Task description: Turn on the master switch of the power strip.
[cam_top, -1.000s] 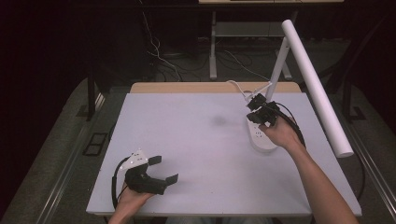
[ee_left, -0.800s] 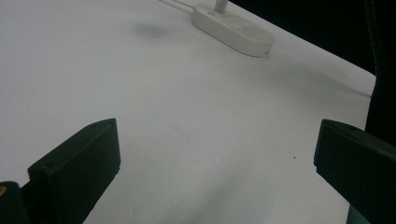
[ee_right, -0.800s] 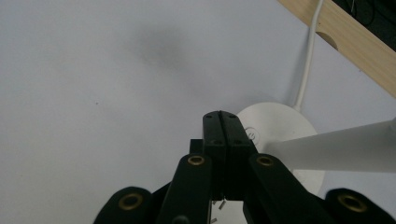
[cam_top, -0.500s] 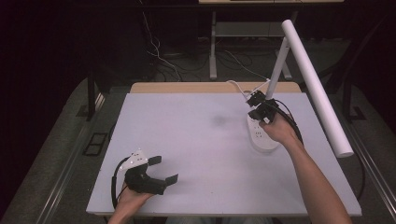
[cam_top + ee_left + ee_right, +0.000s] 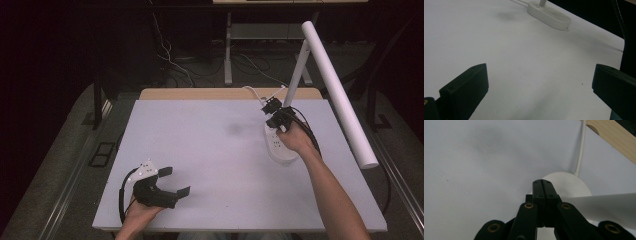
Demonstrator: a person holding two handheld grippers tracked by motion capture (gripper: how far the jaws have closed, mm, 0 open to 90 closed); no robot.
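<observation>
A white desk lamp stands at the table's far right, with an oval base [image 5: 283, 148], a slanted stem [image 5: 295, 75] and a long tube head [image 5: 336, 90]. My right gripper [image 5: 271, 106] hovers over the far end of the base beside the stem, its jaws shut with nothing between them. In the right gripper view the closed right gripper [image 5: 542, 185] points down at the round base [image 5: 571, 183], and the stem [image 5: 604, 206] crosses at the right. My left gripper [image 5: 175, 181] rests open at the front left. The left gripper [image 5: 540, 83] faces bare table, with the lamp base [image 5: 549, 15] far off.
The lamp's white cable [image 5: 580, 150] runs from the base over the table's wooden back edge [image 5: 614, 137]. The grey tabletop [image 5: 210, 150] is bare between the two grippers. Dark floor, cables and a desk frame [image 5: 229, 50] lie beyond the table.
The right hand has crept slightly farther along the lamp base toward the stem. The left gripper has stayed put.
</observation>
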